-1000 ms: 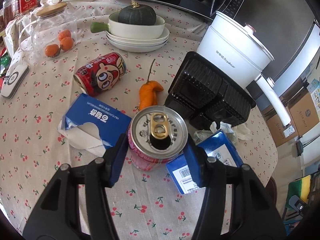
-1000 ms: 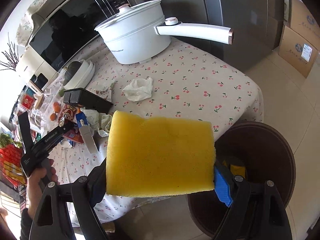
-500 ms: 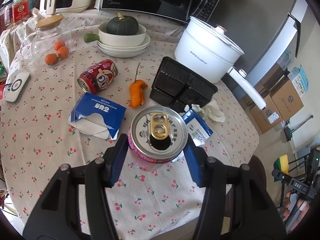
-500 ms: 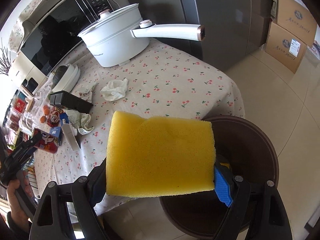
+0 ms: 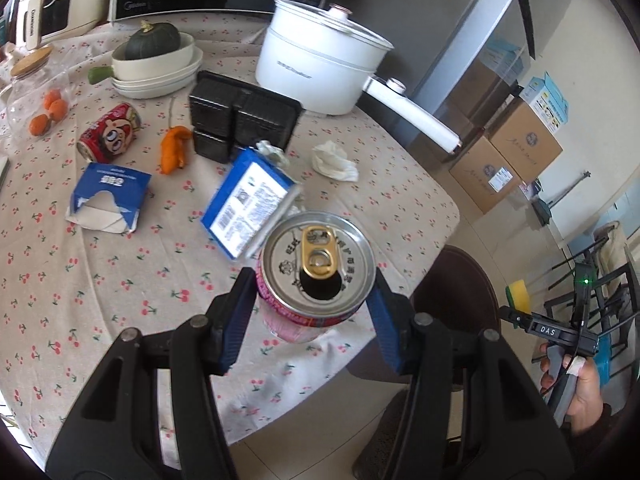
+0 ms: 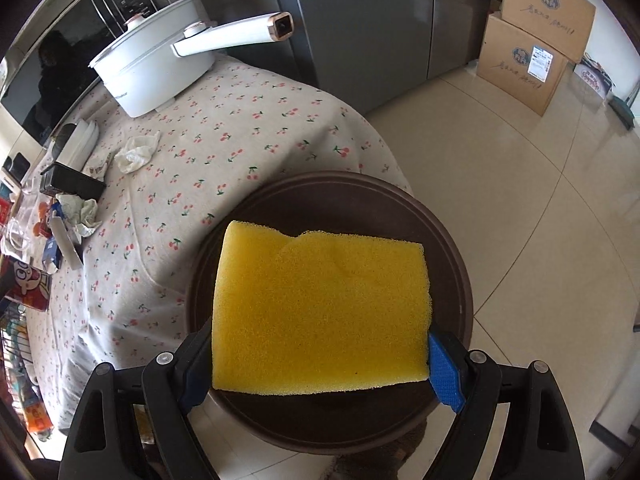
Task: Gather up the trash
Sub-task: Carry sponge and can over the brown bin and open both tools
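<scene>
My left gripper is shut on an opened pink drink can and holds it above the table's near edge, close to the brown round bin. My right gripper is shut on a yellow sponge and holds it right above the open brown bin. The right gripper with the sponge also shows in the left wrist view. On the cherry-print table lie a blue carton, a torn blue box, a red can, a black tray and a crumpled tissue.
A white pot with a long handle stands at the table's far right. A bowl with a green squash, a glass jar, an orange pepper and a microwave are at the back. Cardboard boxes stand on the tiled floor.
My left gripper has carried the can to the right, from over the table's middle to its edge near the bin. My right gripper has moved the sponge over the bin's mouth.
</scene>
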The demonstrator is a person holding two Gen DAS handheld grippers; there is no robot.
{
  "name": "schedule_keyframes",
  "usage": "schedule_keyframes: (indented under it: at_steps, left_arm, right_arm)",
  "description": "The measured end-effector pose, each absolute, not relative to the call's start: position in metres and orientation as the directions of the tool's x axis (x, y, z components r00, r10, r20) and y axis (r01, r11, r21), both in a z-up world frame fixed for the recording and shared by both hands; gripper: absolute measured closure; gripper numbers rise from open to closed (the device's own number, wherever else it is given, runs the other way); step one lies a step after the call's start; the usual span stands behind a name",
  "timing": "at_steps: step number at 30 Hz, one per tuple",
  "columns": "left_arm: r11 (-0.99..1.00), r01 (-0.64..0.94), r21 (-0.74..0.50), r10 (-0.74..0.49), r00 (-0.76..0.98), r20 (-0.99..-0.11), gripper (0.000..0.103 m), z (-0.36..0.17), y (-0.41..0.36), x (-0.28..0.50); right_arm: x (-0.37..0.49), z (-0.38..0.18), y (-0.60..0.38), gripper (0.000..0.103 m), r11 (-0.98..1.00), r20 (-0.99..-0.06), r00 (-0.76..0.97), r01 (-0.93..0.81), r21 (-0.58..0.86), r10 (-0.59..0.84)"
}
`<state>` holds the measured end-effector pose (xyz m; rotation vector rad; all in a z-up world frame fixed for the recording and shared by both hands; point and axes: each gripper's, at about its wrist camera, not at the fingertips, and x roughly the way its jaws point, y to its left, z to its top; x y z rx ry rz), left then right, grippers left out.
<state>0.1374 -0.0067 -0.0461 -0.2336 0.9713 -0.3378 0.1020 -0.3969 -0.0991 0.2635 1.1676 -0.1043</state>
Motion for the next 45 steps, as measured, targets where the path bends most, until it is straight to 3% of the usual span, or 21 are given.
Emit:
schedule_keyframes:
  at_steps: [11, 23, 25, 27, 29, 34, 45]
  left_arm:
    - [0.832, 0.437, -0.342, -0.521, 0.401, -0.754, 0.046, -0.065, -0.149, 0.124]
    - [0.799, 0.531, -0.281, -0.486, 0.296, -0.822, 0.046, -0.11, -0.215, 0.116]
    - [0.796, 0.531, -0.291, -0.49, 0.284, -0.824, 0.043, -0.112, -0.215, 0.116]
    - [0.809, 0.516, -0.282, -0.476, 0.293, -0.829, 0.019, -0.109, -0.212, 0.116]
    - [0.825, 0.505, -0.253, -0.452, 0.322, -0.832, 0.009, -0.104, -0.208, 0.117]
    - [0.85, 0.484, -0.21, -0.416, 0.371, -0.83, 0.001, -0.091, -0.185, 0.118]
    - [0.925, 0.353, -0.14, -0.297, 0.443, -0.846, 0.001, -0.076, -0.111, 0.124]
  right_arm:
    - [0.08, -0.102, -0.42, 0.015, 0.953, -0.915, 0.394, 0.239, 0.187, 0.081]
    - [0.072, -0.111, -0.445, 0.014, 0.945, -0.927, 0.369, 0.274, 0.18, 0.069]
    - [0.072, -0.112, -0.446, 0.014, 0.944, -0.927, 0.367, 0.276, 0.18, 0.07]
    - [0.072, -0.111, -0.446, 0.014, 0.943, -0.928, 0.366, 0.277, 0.184, 0.073]
    - [0.072, -0.111, -0.445, 0.014, 0.942, -0.927, 0.366, 0.277, 0.188, 0.078]
    - [0.076, -0.112, -0.437, 0.014, 0.947, -0.929, 0.361, 0.261, 0.186, 0.084]
    - [0.093, -0.11, -0.407, 0.013, 0.954, -0.931, 0.349, 0.227, 0.194, 0.107]
